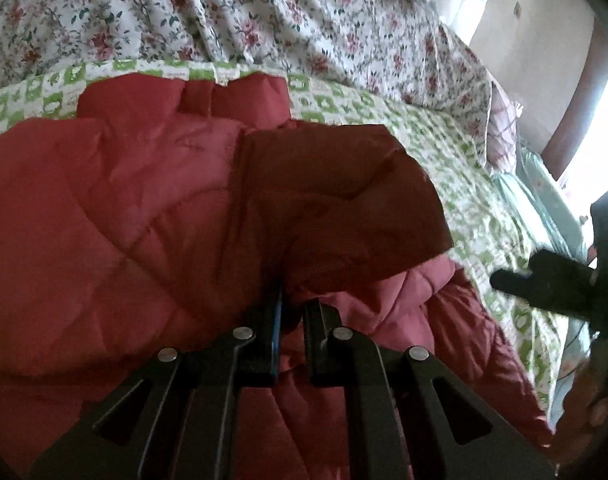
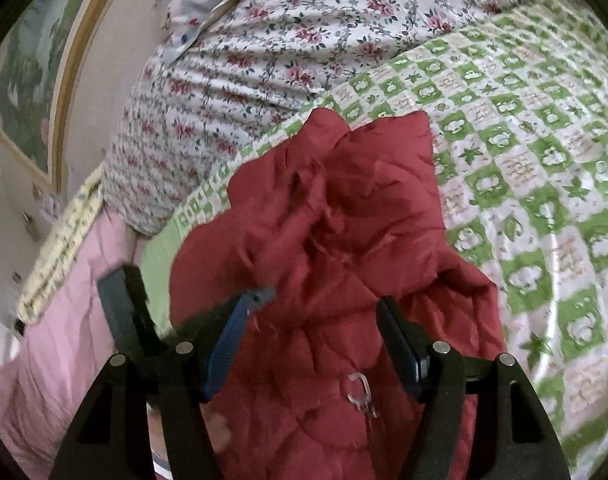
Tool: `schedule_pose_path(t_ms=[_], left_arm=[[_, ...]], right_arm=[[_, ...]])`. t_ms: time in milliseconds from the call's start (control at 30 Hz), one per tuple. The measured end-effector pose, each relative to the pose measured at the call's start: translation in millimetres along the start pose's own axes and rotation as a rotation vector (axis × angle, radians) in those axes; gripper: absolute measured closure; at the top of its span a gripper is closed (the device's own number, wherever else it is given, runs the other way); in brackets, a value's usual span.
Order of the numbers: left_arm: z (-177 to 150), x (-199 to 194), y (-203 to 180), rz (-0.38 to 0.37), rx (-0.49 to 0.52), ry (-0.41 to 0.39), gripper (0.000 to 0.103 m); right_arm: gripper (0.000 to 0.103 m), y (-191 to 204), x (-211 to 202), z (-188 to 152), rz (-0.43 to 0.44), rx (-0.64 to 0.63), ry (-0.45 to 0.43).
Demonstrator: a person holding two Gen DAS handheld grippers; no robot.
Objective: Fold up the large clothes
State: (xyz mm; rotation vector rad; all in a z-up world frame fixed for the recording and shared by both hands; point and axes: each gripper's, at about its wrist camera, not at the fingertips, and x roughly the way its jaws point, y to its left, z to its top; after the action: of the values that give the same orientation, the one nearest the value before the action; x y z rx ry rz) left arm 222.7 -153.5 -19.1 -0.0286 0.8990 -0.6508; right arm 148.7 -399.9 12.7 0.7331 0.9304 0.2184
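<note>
Jacket (image 1: 136, 208), red and quilted, lies bunched on the green-checked bedspread (image 2: 543, 184) just below the floral quilt (image 1: 224, 12); I judge the flap should be carried flat across the body, then smoothed. My left gripper (image 1: 290, 300) is clamped on a fold of it. My right gripper (image 2: 319, 304) hangs wide open over the crumpled end, pads clear of cloth.

Floral quilt (image 1: 264, 20) — green-checked bedspread (image 2: 523, 152)
</note>
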Motion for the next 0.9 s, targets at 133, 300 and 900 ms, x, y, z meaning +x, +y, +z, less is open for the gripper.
schedule_pose_path(t_ms=[133,300,900], left_arm=[[-5,2,-9,0.026,0.028,-0.004,0.096],[-6,1,-9,0.022,0.019,0.008,0.096],[6,-87,76,0.069,-0.111,-0.059,0.051]], right_arm=[[0.024,-2,30,18,0.059,0.046,0.041],[0.030,-4,71,33,0.084,0.068,0.084],[0.096,-20,42,35,-0.057,0.019,0.009]])
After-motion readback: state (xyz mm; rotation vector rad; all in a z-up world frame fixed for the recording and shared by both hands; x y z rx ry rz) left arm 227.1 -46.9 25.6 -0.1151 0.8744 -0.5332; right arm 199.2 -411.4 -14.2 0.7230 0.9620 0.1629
